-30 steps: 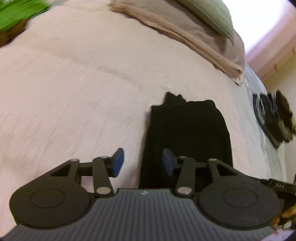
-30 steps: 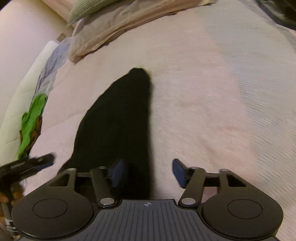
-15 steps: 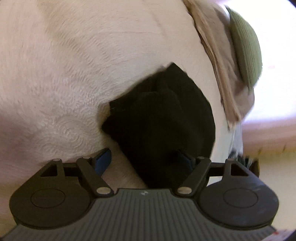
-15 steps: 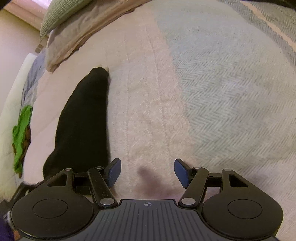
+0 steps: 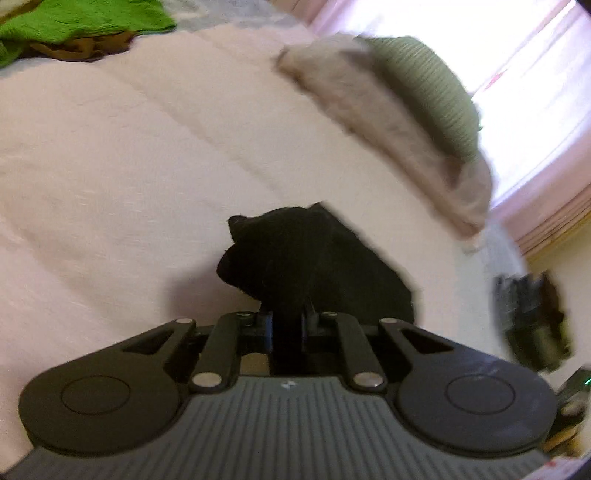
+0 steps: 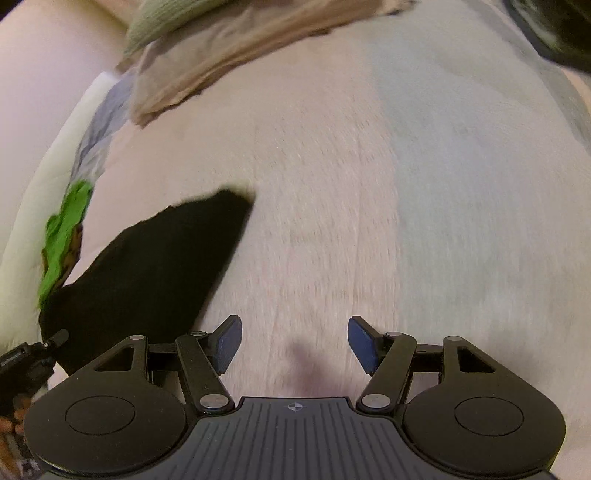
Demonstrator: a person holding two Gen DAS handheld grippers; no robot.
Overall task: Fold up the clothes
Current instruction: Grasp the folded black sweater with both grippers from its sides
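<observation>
A black garment (image 5: 314, 258) lies bunched on the pale pink bedspread (image 5: 110, 166). My left gripper (image 5: 287, 325) is shut on its near edge, with black cloth pinched between the fingers. In the right wrist view the same black garment (image 6: 147, 266) stretches toward the lower left, its near end lifted. My right gripper (image 6: 294, 345) stands open over bare bedspread to the right of the garment, with nothing between its blue pads (image 6: 229, 343). The other hand-held gripper (image 6: 29, 358) shows at the left edge of that view.
A green cloth over a brown one (image 5: 74, 26) lies at the far left of the bed. A beige pillow (image 5: 388, 122) with a green cushion (image 5: 436, 92) sits at the head. A dark folded pile (image 5: 532, 317) lies at the right. A grey-blue blanket area (image 6: 480, 184) covers the right side.
My left gripper closed on the black garment's near edge; it was open around it before. The right gripper moved off the garment to the right and stays open.
</observation>
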